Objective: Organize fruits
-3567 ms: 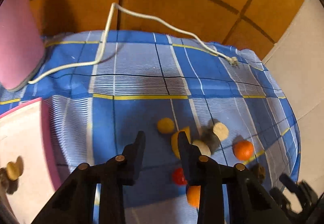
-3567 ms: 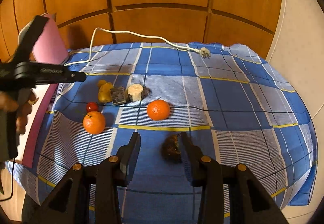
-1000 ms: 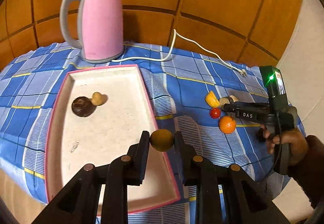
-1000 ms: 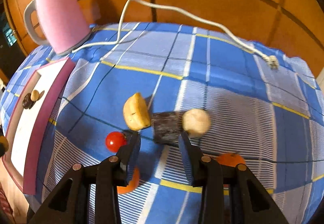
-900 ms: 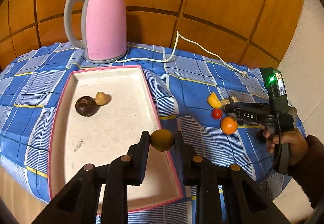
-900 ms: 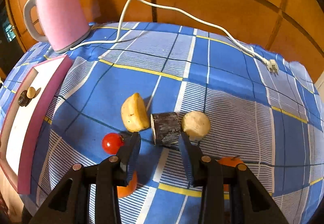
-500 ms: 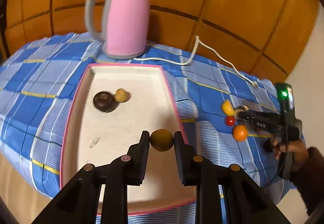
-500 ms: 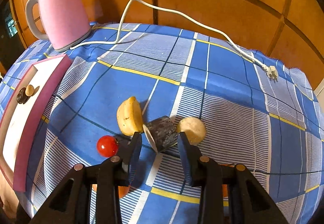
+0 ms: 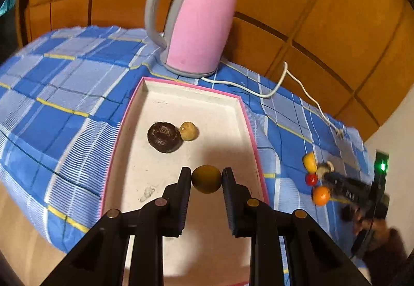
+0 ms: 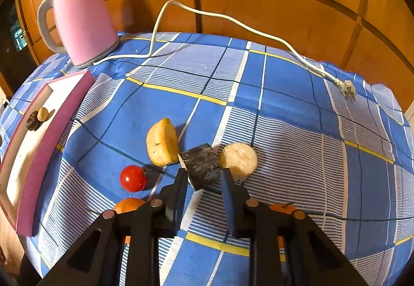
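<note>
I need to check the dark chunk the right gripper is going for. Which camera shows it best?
The right wrist view: the dark chunk sits large and sharp between the open fingers of the right gripper, beside the yellow piece. In the left wrist view it is too small and blurred to tell.

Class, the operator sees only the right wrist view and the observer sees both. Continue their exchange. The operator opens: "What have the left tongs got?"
Observer: The left tongs are shut on a round yellow fruit.
Operator: Where is it?
Observer: Over the tray, nearer its right rim.
Operator: Anything in the tray that I can't see?
Observer: A pale smear on its floor, left of the tongs.
</note>
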`<state>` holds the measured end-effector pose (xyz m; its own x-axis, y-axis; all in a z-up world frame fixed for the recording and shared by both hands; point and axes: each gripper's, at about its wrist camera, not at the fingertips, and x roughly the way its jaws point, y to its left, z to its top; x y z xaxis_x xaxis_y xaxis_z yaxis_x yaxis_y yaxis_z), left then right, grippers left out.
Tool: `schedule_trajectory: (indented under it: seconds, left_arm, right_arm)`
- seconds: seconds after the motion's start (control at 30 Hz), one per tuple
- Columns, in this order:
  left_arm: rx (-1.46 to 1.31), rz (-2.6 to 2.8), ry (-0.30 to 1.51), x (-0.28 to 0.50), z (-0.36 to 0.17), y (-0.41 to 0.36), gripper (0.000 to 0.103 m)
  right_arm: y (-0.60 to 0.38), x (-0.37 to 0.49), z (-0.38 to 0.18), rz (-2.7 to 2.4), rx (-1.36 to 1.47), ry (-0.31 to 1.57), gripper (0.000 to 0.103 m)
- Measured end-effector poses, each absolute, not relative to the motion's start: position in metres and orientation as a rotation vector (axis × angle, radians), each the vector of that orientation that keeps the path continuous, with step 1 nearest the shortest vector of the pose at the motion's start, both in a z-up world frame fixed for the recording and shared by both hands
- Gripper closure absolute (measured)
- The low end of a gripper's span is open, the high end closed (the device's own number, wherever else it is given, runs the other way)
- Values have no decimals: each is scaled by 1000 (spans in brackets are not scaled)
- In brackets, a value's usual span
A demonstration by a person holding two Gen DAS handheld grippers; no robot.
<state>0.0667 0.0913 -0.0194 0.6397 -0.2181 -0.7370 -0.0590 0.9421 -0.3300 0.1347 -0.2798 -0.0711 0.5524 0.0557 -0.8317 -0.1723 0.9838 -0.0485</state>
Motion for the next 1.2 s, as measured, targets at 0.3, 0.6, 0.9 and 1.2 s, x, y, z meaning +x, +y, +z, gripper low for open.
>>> schedule_trajectory:
  seconds: [0.3,0.6,0.9,1.2]
  left_arm:
    - [-287,-94,946,122,-46,65,78]
    - [-208,-11,925,121,-56,60,47]
    - [-270,23,911,70,-51,79,47]
    - [-290,72,897,48,-49,95,47]
  right_arm:
    - [-279,132,-71,137,-142,977,77]
    - [-281,131,-73,130,-147,986,78]
    - [-278,131,-73,108,-144,985,78]
    - [-277,133,-66,101,-130,984,93]
